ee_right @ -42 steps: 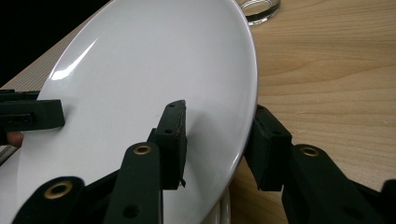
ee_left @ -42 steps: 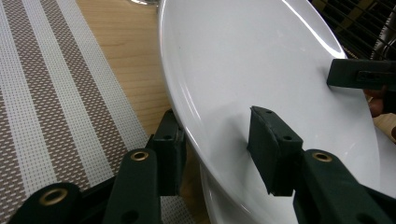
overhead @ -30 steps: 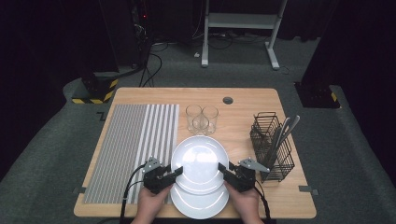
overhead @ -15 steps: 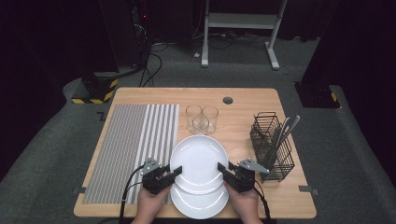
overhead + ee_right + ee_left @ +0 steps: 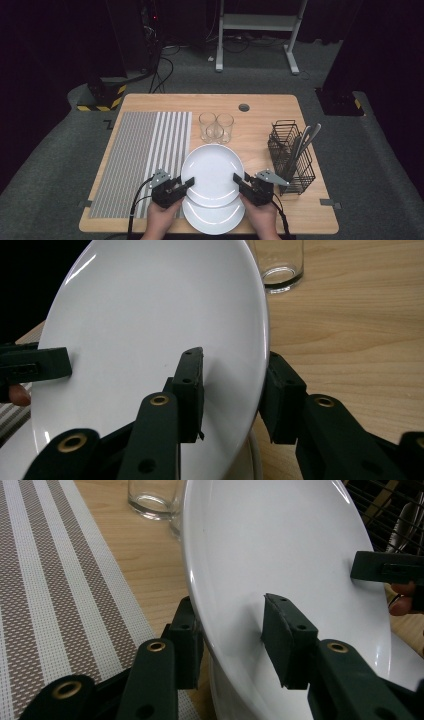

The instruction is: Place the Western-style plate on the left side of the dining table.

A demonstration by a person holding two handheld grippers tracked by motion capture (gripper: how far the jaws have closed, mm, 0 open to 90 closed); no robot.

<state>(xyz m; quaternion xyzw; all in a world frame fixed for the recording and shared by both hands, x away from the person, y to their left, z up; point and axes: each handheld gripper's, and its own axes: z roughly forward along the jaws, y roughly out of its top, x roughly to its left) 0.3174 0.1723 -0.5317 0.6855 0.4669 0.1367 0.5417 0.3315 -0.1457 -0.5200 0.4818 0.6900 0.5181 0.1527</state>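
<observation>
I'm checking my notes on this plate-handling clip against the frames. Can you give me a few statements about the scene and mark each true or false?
1. Both grippers straddle the rim of the upper plate, the left gripper at one side and the right gripper at the other. True.
2. A second plate lies under the upper one. True.
3. The two glasses stand on the striped mat. False: they stand on the bare wood beside it.
4. The wire basket is empty. False: cutlery stands in it.
5. The upper plate rests on the striped mat. False: it sits over the lower plate, right of the mat.
</observation>
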